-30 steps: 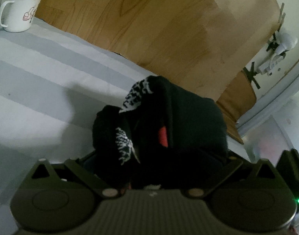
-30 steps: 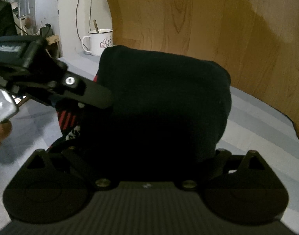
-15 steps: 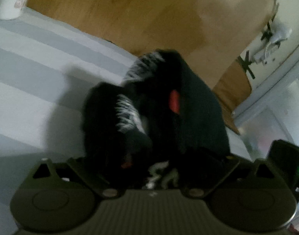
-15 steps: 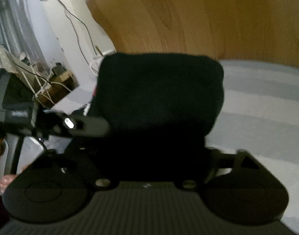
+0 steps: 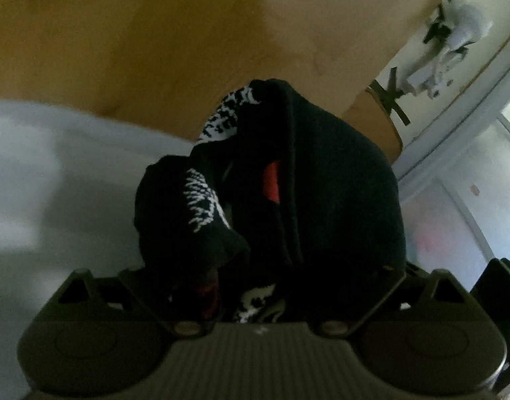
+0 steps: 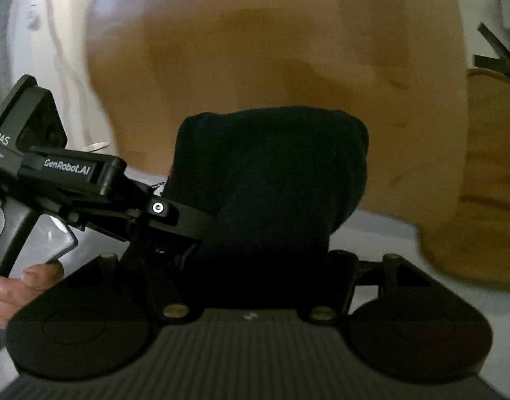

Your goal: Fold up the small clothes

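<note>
I had the black garment [image 5: 338,193] bundled between both grippers, lifted clear of the striped sheet [image 5: 54,173] and close to its far edge, by the wooden headboard [image 5: 154,33]. It was folded thick, with white-patterned and red patches showing in the layers on its left side.

Left gripper [image 5: 265,286]: jaws very wide and closing slightly, cloth filling the gap from side to side. I judged it clamped on the bundle; the width of the bundle explains the wide stance.

Right gripper [image 6: 251,266]: jaws closing, black cloth packed between them. I judged it also gripping the garment, from the opposite side. In the right wrist view the left gripper's finger [image 6: 174,215] lay against the cloth's left flank, and the person's hand [image 6: 18,286] was on that handle.

Reason for the 2-sided hold, as I read it: the folded layers would spring open if carried from 1 side only.

Both views were blurred. I could not tell where the bundle was meant to go.
</note>
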Tool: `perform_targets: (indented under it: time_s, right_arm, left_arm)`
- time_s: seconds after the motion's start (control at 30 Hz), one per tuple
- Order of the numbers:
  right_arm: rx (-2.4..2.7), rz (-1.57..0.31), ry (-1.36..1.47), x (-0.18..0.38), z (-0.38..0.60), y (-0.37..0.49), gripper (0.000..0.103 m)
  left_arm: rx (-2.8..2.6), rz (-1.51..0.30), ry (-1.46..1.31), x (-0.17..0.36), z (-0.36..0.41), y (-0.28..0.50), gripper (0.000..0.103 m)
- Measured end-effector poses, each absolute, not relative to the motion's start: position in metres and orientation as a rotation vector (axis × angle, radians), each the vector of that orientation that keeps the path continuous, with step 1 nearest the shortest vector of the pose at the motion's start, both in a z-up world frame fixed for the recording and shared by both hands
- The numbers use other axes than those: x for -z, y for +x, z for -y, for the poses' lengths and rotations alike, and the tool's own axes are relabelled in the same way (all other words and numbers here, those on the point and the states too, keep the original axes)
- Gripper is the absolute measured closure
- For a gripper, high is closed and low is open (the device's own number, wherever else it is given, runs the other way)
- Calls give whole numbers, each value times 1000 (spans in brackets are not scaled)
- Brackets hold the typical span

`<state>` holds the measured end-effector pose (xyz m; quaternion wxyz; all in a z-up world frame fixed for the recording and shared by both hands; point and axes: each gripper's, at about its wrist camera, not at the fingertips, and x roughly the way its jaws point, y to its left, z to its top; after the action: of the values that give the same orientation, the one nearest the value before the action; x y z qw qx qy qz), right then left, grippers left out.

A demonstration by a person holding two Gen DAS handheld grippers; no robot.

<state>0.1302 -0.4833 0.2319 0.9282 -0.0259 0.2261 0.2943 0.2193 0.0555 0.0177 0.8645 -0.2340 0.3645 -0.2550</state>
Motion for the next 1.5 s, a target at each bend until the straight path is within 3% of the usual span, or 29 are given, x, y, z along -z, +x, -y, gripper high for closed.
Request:
perform_targets:
  time_s: [0.2,0.27,0.37,0.63,0.93,1.5]
  right_arm:
    - [-576,-570,-8,-195,484,218,34]
    - [-542,-588,25,-181,482,228,17]
    - [-535,-593,51,-179,489,224,13]
    - [-439,-523,56,-192,515,124,11]
    - [-376,-507,155,-174,519,8,10]
    - [-344,-510,246,-170,531,-32,10]
  left_arm:
    - [411,-825,-451,7,-34,294,6]
    - [365,-840,-421,20,-27,305,1]
    - [330,-801,-342,16,-12,294,0]
    - [119,-706,-164,-3,1,196,0]
    - [-75,-620,59,20,34,55,0]
    - [-160,-617,51,28,26,13,0]
